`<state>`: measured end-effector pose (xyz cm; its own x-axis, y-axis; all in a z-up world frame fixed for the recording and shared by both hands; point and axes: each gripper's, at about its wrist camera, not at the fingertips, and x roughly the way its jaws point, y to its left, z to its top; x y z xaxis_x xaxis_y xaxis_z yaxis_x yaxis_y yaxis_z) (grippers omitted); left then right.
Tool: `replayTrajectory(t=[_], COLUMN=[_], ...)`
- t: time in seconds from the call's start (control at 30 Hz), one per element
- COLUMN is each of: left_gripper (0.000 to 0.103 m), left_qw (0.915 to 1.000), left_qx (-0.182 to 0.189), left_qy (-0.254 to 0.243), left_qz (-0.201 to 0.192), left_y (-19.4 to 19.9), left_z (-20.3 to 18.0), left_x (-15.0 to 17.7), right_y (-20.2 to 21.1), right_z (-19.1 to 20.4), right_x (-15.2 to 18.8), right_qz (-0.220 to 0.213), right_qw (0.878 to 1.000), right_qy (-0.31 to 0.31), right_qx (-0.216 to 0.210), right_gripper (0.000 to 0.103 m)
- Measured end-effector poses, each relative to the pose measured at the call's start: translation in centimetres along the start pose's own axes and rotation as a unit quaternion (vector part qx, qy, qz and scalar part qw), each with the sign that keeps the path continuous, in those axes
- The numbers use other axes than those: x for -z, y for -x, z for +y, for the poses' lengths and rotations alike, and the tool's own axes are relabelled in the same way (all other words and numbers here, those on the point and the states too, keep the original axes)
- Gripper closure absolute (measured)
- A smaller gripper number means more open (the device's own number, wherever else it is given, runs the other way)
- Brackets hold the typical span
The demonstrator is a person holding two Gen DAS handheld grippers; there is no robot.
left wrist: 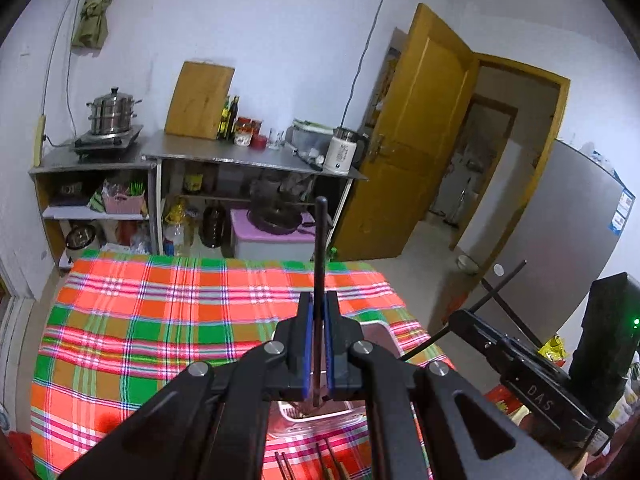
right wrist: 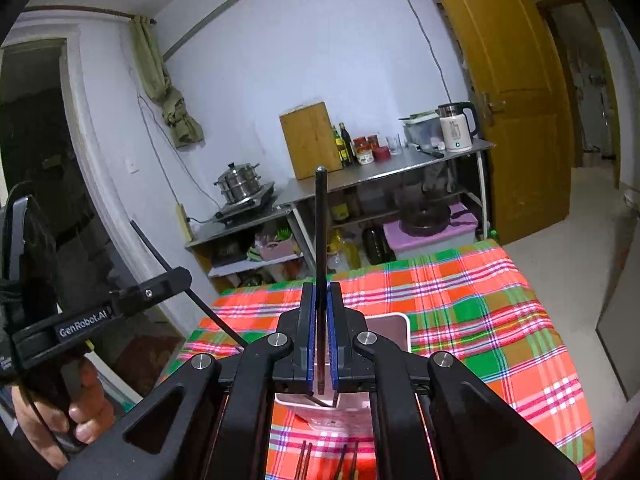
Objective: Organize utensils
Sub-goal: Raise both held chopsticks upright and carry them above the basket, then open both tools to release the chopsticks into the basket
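My left gripper [left wrist: 319,300] is shut on a dark chopstick [left wrist: 320,248] that stands upright between its blue pads, above the table. My right gripper [right wrist: 321,290] is shut on another dark chopstick [right wrist: 320,220], also upright. Each gripper shows in the other's view, the right one [left wrist: 466,318] at the right and the left one [right wrist: 176,276] at the left, each with its chopstick slanting. A white utensil tray [left wrist: 320,420] sits on the plaid tablecloth under the grippers; it also shows in the right wrist view [right wrist: 392,320]. Several loose chopsticks [right wrist: 324,460] lie on the cloth in front of it.
The table with the red, green and white plaid cloth [left wrist: 160,320] fills the foreground. Behind it stand steel kitchen shelves [left wrist: 248,156] with a steamer pot, cutting board, bottles and kettle. A yellow door [left wrist: 416,132] stands open at right, and a grey fridge [left wrist: 560,220] is beside it.
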<state>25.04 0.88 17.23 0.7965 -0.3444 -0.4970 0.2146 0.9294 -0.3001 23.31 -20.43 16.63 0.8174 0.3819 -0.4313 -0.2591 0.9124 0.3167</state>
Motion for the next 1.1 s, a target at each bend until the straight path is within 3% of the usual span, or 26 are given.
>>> replayTrajectory(t=[0.4, 0.53, 0.63, 0.9, 1.0, 1.1], left_gripper=[0.097, 0.087, 0.079, 0.073, 0.066, 0.065], left_qw=[0.9991, 0.9993, 0.9995, 0.9999, 0.9998, 0.9997], left_qx=[-0.001, -0.003, -0.004, -0.011, -0.016, -0.021], left_qy=[0.01, 0.008, 0.009, 0.007, 0.007, 0.009], left_qz=[0.042, 0.036, 0.028, 0.008, 0.01, 0.012], left_y=[-3.1, -2.6, -1.8, 1.3, 2.3, 3.3], left_z=[1.9, 1.9, 1.8, 1.4, 1.3, 1.2], left_x=[3.1, 3.4, 3.6, 4.2, 5.3, 6.8], right_y=[-3.8, -4.1, -3.6, -0.4, 1.2, 2.7], right_z=[-0.9, -0.9, -0.8, -0.6, -0.6, -0.7], right_x=[3.3, 3.8, 3.8, 3.7, 4.2, 5.1], right_qz=[0.054, 0.067, 0.062, 0.042, 0.036, 0.034], right_qw=[0.998, 0.998, 0.998, 0.999, 0.999, 0.999], right_qy=[-0.006, -0.003, 0.0, 0.009, 0.011, 0.012], right_qx=[0.005, 0.004, 0.007, 0.008, 0.003, -0.004], right_gripper=[0.098, 0.098, 0.093, 0.09, 0.09, 0.09])
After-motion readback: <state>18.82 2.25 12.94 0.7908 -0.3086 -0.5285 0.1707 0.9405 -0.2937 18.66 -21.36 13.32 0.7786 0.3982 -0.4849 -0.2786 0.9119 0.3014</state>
